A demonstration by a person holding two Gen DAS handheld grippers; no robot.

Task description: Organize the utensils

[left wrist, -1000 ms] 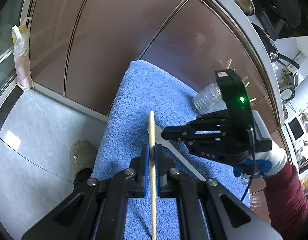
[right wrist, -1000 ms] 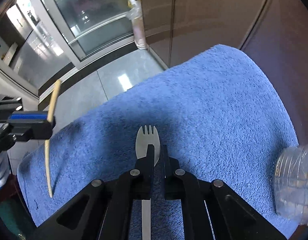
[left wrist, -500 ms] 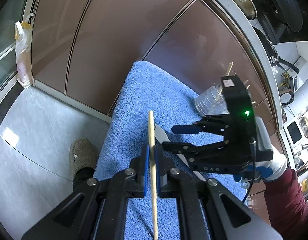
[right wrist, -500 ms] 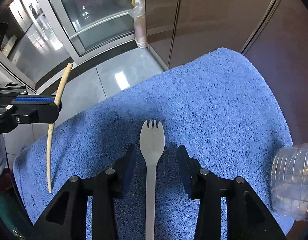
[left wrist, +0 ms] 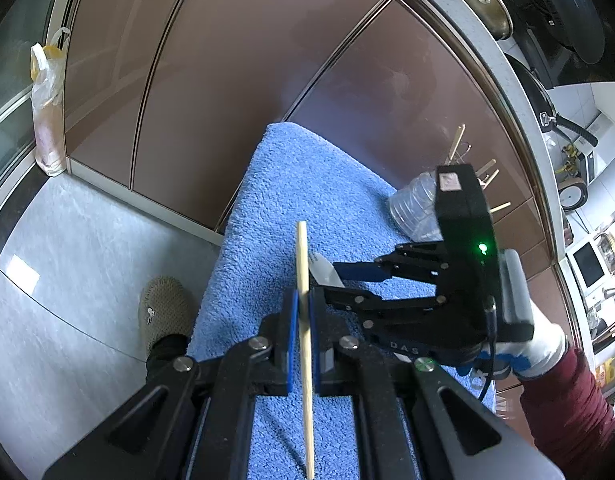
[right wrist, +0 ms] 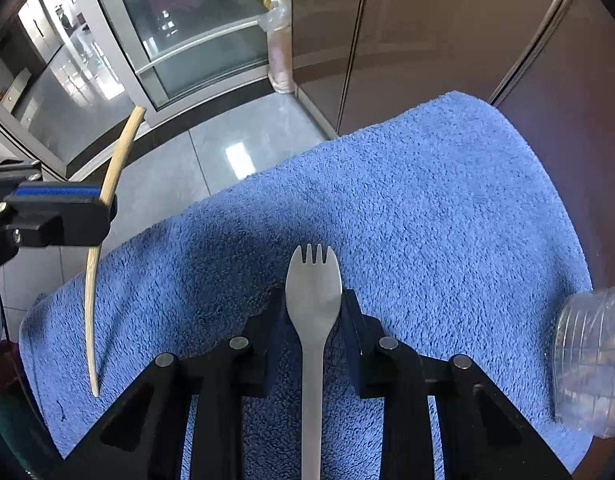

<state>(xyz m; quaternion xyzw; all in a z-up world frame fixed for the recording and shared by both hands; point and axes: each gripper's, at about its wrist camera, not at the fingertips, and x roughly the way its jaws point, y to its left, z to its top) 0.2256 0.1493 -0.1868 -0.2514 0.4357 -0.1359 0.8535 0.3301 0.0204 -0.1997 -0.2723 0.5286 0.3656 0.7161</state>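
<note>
My left gripper (left wrist: 302, 312) is shut on a wooden chopstick (left wrist: 305, 320) and holds it upright above the blue towel (left wrist: 291, 184). The chopstick also shows in the right wrist view (right wrist: 107, 216), clamped in the left gripper (right wrist: 55, 210). A white plastic spork (right wrist: 313, 300) lies flat on the towel (right wrist: 427, 208). My right gripper (right wrist: 313, 308) is open, its jaws standing on either side of the spork's bowl. In the left wrist view the right gripper (left wrist: 339, 280) hovers over the spork (left wrist: 323, 270).
A clear plastic cup (left wrist: 415, 208) holding several wooden utensils stands at the towel's right edge, also in the right wrist view (right wrist: 591, 360). Brown cabinet doors (left wrist: 227, 60) rise behind the towel. Grey floor tiles (left wrist: 67, 260) and a shoe (left wrist: 163, 308) lie left.
The right gripper opened and let go of the spork, which now lies between its spread jaws. The left gripper still holds the chopstick, lifted slightly.
</note>
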